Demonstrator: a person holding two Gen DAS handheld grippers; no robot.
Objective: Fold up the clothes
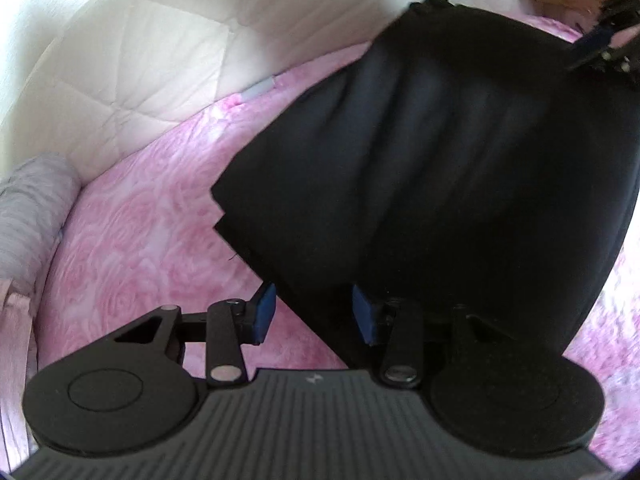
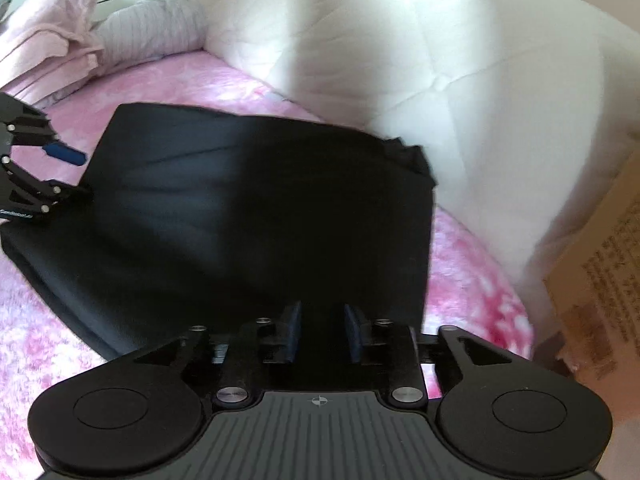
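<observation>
Folded black garment lying on the pink rose bedspread

The black garment [image 2: 256, 208] lies flat on the bedspread [image 1: 152, 232] beside a white quilt [image 2: 400, 48]. The left gripper [image 1: 314, 310] straddles its near corner, jaws apart; the right gripper [image 2: 322, 330] hangs over the near edge, jaws parted, nothing pinched
</observation>
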